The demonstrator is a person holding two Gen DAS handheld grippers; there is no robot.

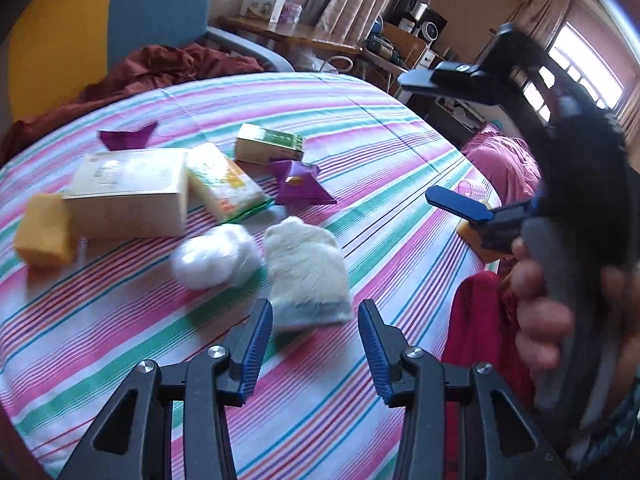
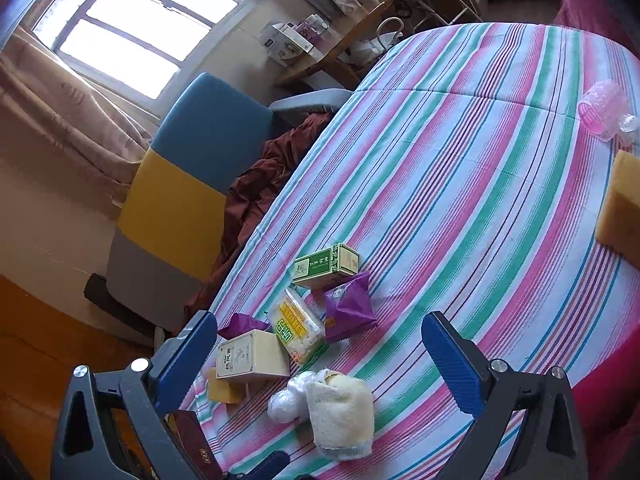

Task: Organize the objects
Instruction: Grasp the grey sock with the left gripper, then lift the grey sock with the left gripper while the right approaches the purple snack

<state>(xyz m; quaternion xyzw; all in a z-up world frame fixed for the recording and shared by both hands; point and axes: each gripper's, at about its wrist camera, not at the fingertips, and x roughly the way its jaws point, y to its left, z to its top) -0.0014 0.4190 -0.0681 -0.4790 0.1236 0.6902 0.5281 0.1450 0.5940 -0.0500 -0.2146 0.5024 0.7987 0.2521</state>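
On the striped bedspread (image 1: pixel 360 128) lie a cream box (image 1: pixel 128 196), a yellow sponge (image 1: pixel 42 232), a snack packet (image 1: pixel 224 182), a green box (image 1: pixel 268 144), two purple packets (image 1: pixel 300 184) (image 1: pixel 128 136), a white bag ball (image 1: pixel 214 256) and a cream fluffy cloth (image 1: pixel 306 276). My left gripper (image 1: pixel 315 312) is open, its tips just short of the cloth's near end, with nothing between them. My right gripper (image 2: pixel 320 318) stands wide open and empty above the pile; in the left wrist view the right gripper (image 1: pixel 416 136) hovers to the right, held by a hand (image 1: pixel 540 312).
A pink cup (image 2: pixel 602 108) and a second yellow sponge (image 2: pixel 620 204) lie toward the bed's right side. A blue-and-yellow chair (image 2: pixel 192 168) with a maroon cloth (image 2: pixel 256 184) stands beyond the bed's edge. A desk with boxes (image 1: pixel 272 4) is behind.
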